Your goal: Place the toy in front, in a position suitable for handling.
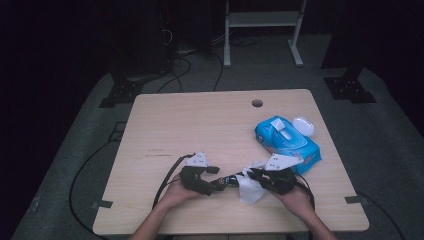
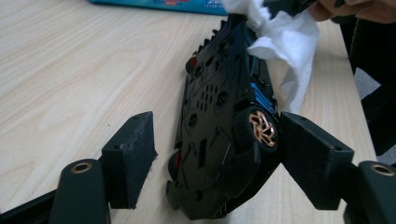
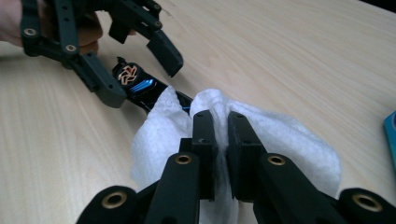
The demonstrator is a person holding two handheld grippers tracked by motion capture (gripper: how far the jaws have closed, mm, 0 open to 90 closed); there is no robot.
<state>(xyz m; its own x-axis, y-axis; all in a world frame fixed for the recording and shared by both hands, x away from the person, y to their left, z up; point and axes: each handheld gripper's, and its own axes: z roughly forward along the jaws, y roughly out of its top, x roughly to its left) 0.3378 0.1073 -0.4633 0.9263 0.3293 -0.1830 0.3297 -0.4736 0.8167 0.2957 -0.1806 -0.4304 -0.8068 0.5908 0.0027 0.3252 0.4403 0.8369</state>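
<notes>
A black toy car (image 2: 219, 140) with blue trim and copper wheels is tipped on its side on the wooden table (image 1: 200, 125), its underside facing the left gripper view. My left gripper (image 2: 215, 126) stands open around its rear. One jaw is close against a wheel and the other is clear of the body. My right gripper (image 3: 222, 121) is shut on a white wipe (image 3: 280, 140), which is bunched against the car's (image 3: 140, 86) far end. In the high view both grippers meet near the table's front edge, the left (image 1: 212, 182) and the right (image 1: 255, 175), with the wipe (image 1: 250, 189) between them.
A blue pack of wipes (image 1: 287, 142) lies just behind my right hand, with a white oval lid (image 1: 303, 125) beside it. A cable hole (image 1: 257, 103) sits near the table's far edge. Cables trail from both grippers off the front.
</notes>
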